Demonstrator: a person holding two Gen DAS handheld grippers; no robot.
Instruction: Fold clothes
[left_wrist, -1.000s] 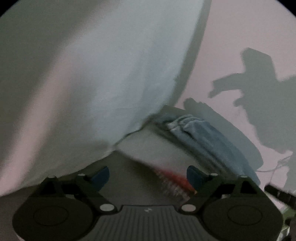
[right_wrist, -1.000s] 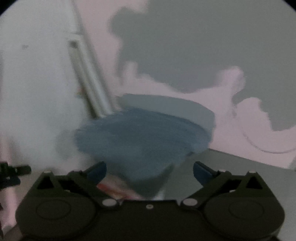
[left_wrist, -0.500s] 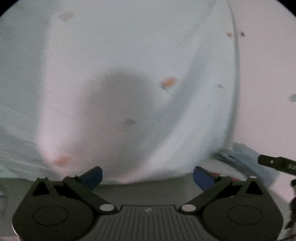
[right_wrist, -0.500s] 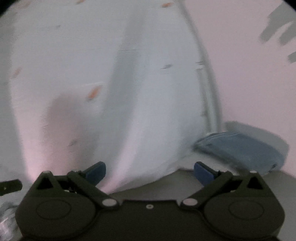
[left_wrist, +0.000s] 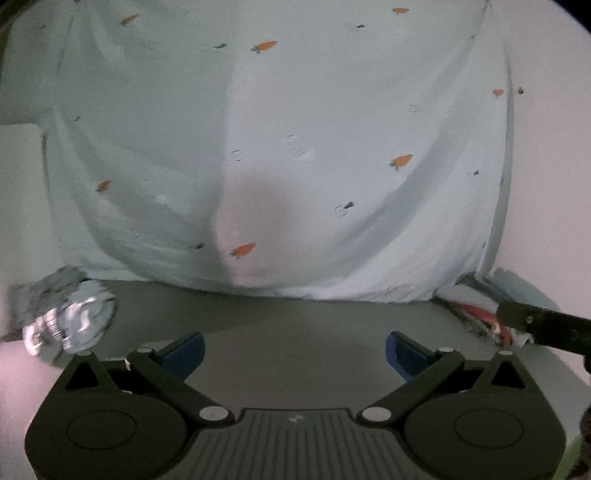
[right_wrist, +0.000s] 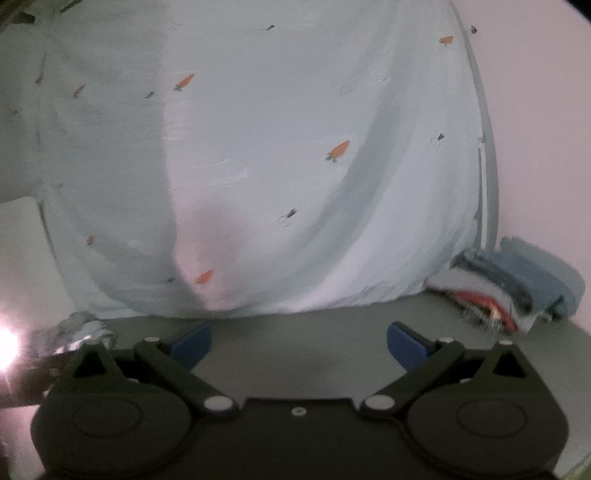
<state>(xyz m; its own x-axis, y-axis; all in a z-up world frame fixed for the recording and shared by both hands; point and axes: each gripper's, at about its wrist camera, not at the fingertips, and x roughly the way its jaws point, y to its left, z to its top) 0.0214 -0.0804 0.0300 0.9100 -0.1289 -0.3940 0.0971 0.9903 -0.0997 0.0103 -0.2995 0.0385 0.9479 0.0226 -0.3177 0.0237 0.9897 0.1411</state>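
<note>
— On the grey table (left_wrist: 295, 332), at its far side, what lies there now?

— A pale garment with small orange carrots (left_wrist: 295, 147) lies spread out and fills most of both views. Its near hem rests on the table, with some long soft creases running down to it. It looks open and flat, not yet doubled over, as far as I can judge.

— What has changed?

— One second ago the cloth was a blurred plain sheet close to the left camera, and the right camera looked mainly at a blue folded piece. Half a second ago the print began to show. Now both cameras look at the garment from further back and the picture is sharper. I think the garment has just been laid down and let go, so a fold can be made next.

— And the grippers?

— The left gripper (left_wrist: 294, 349) is wide apart and holds nothing; only bare table is between its blue pads (left_wrist: 184, 352). The right gripper (right_wrist: 297, 345) is the same, wide apart and empty. A dark part of it shows at the right edge of the left view.

— What else is around?

— A stack of folded clothes (right_wrist: 517, 291), blue, white and red, is at the right, just beside the garment's corner. A crumpled grey bundle (left_wrist: 70, 310) is at the left; I cannot tell what it is, it is blurred.
</note>
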